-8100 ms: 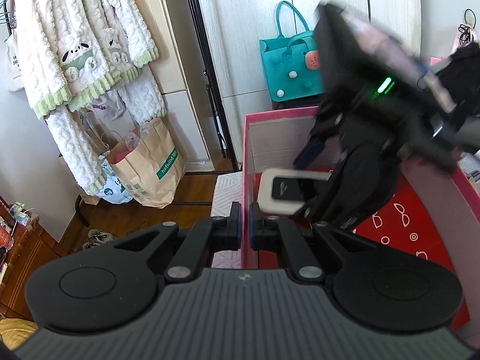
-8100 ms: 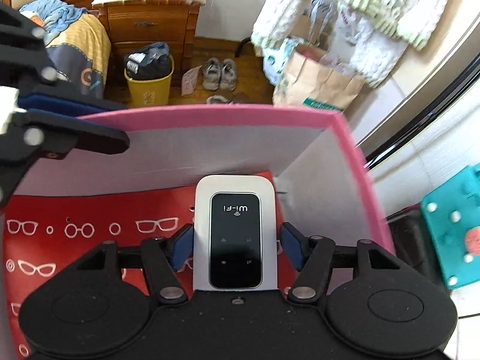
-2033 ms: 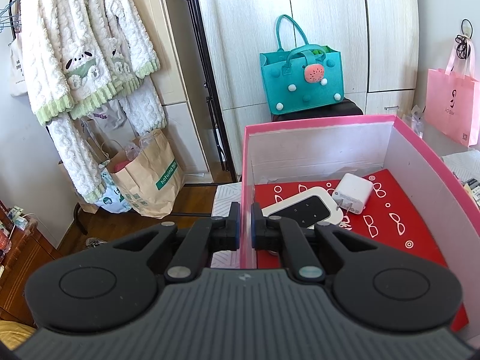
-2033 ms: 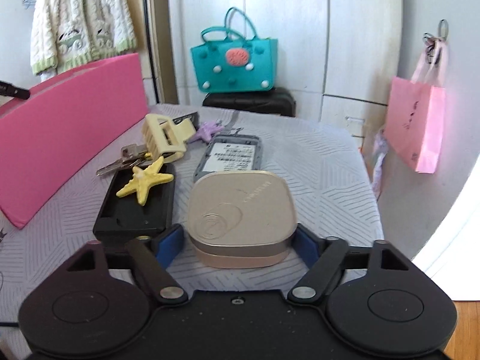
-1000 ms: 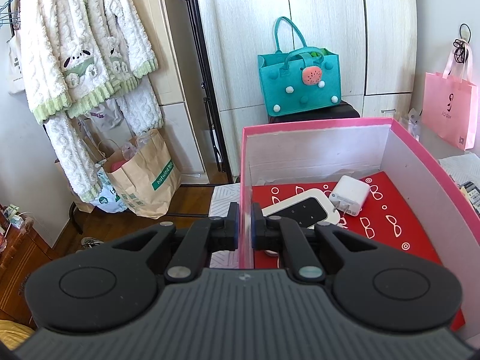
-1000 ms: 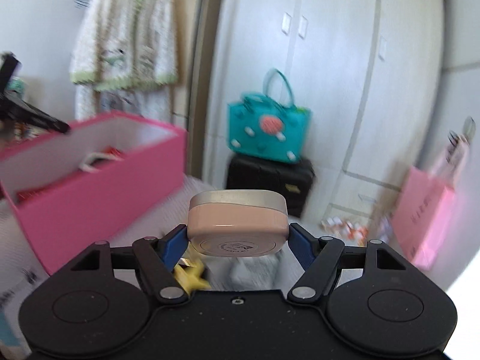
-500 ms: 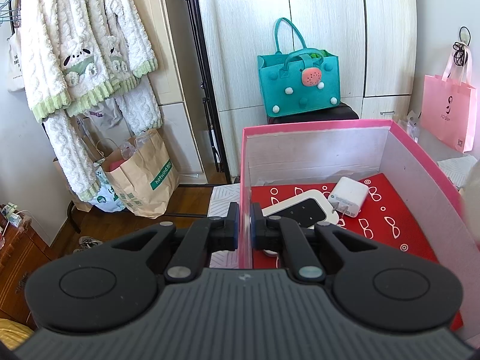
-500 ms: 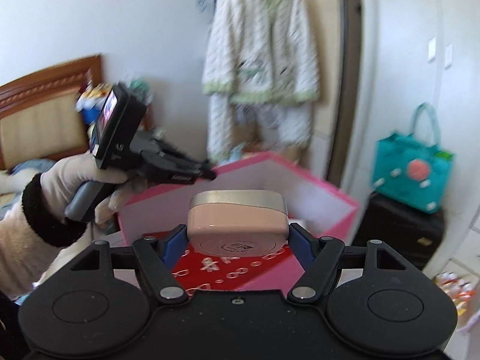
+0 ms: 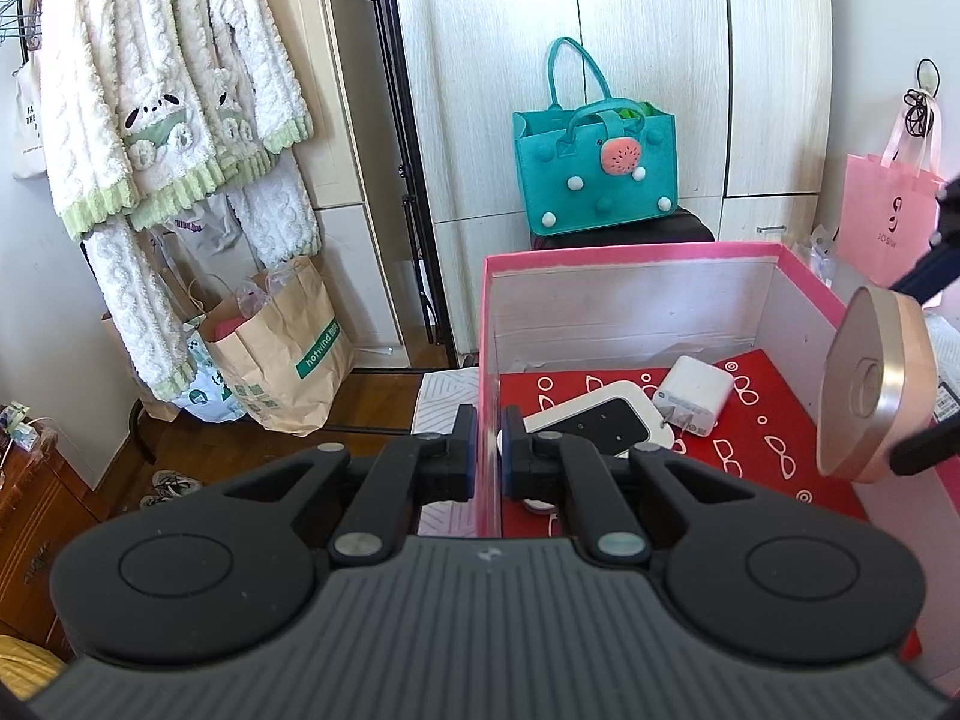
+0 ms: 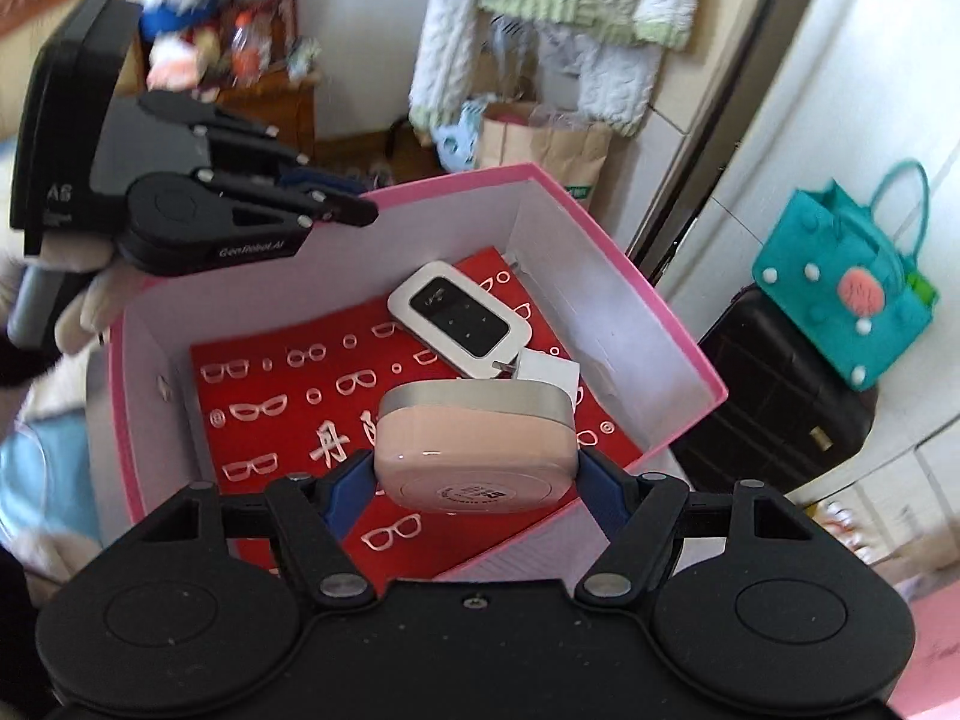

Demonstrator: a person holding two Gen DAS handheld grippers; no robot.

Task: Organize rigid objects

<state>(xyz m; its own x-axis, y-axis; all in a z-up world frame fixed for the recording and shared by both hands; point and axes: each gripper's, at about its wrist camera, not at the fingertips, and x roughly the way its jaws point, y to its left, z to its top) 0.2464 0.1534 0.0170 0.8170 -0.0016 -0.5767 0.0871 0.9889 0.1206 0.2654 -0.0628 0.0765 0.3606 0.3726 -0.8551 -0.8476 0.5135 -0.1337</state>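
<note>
Clamping a rose-gold case [image 10: 474, 450], right hand-held gripper [image 10: 477, 474] above pink box [image 10: 672, 306], left hand-held gripper [image 9: 489, 444] pinching its wall

Each gripper is matte black plastic. The left gripper [image 9: 490, 450], at lower centre of its own view, has a ribbed grey-black housing, two round discs, linkage arms with silver pivot screws, and blue-edged pads. The right gripper [image 10: 477, 480], at lower centre of its view, has a smooth black housing, matching discs and screws, and blue pads. At upper left there, white lettering marks the left unit's side; a white glove [image 10: 84, 294] and fuzzy white sleeve with dark cuff show.
</note>
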